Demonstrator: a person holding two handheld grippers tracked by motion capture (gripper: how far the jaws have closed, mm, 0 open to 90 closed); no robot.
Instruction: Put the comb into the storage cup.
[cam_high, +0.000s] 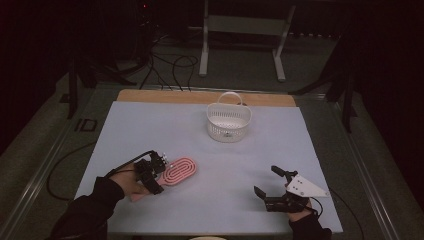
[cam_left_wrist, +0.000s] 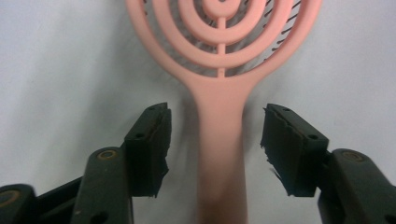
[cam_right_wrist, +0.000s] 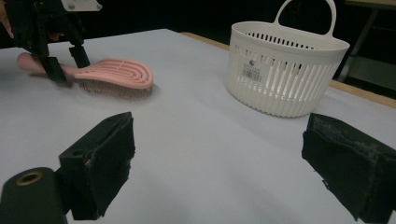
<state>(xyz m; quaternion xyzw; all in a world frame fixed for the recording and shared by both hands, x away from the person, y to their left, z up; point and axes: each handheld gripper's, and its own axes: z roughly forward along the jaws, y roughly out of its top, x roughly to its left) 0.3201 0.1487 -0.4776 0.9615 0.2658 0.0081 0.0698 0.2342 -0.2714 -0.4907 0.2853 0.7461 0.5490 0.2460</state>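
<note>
Straddling the pink hairbrush (cam_left_wrist: 219, 154) handle, our left gripper (cam_left_wrist: 215, 149) has jaws spread, not yet touching. We should center them, then squeeze. Near the brush, our right gripper (cam_right_wrist: 224, 172) rests wide open.

Left gripper (cam_high: 156, 172) sits low over the desk, pointing away from the person, jaws about half apart with both pads touching nothing. Right gripper (cam_high: 270, 182) rests near the front edge, angled toward the left, jaws spread wide. Dark sleeves on both forearms.
</note>
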